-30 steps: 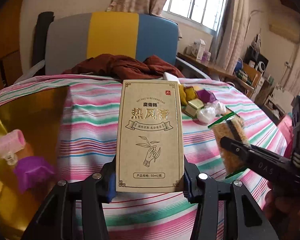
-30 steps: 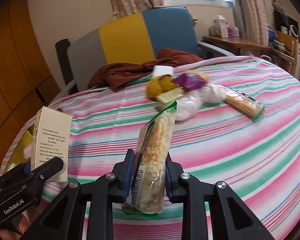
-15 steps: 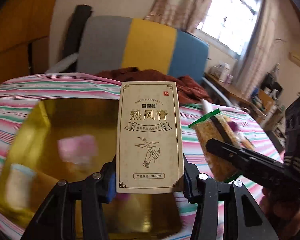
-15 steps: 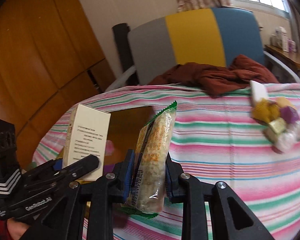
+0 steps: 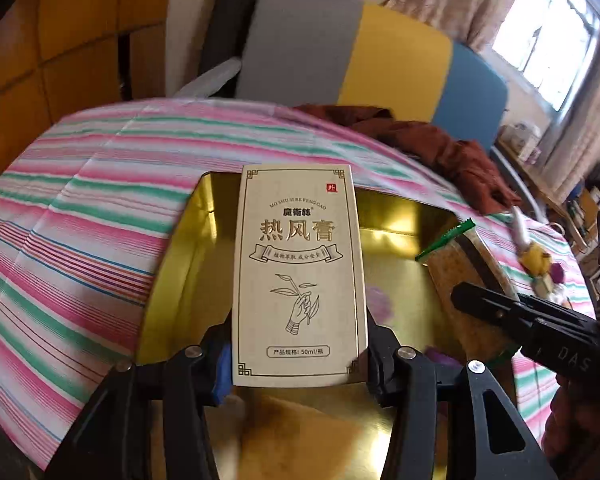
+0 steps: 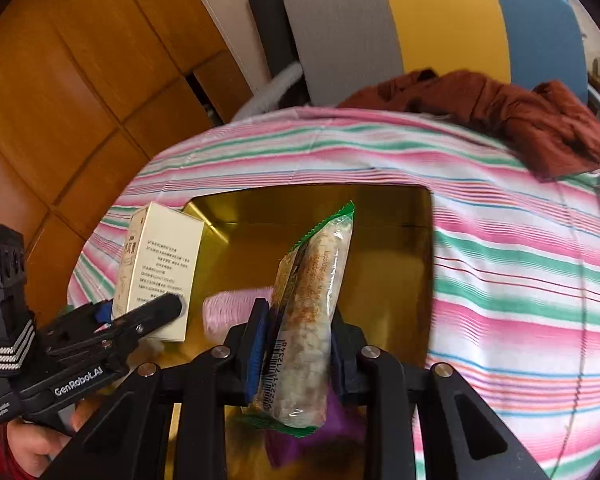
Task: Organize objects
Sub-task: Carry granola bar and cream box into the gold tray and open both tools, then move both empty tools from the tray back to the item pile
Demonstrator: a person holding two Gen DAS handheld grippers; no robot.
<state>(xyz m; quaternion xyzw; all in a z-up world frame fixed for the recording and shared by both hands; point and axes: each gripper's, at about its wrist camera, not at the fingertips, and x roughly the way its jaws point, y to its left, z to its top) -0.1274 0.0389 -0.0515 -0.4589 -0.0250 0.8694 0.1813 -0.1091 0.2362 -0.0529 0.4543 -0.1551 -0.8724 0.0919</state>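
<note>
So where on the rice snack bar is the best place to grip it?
Low on the snack bar, pinched across its narrow width from below, as the right gripper does: the bar is long and slim, and this leaves the sealed green top free to go into the gold tin.

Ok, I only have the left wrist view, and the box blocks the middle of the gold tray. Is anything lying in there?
Observer: Yes. The right wrist view shows a pink item in the tray. It is blurred and sits between the box and the snack bar.
Operator: How is the snack bar held?
Observer: The right gripper is shut on its lower half, with the barcode end down and the green-edged end up.
Operator: Anything under it?
Observer: A purple item lies just below the bar's lower end. I cannot tell whether they touch.
</note>
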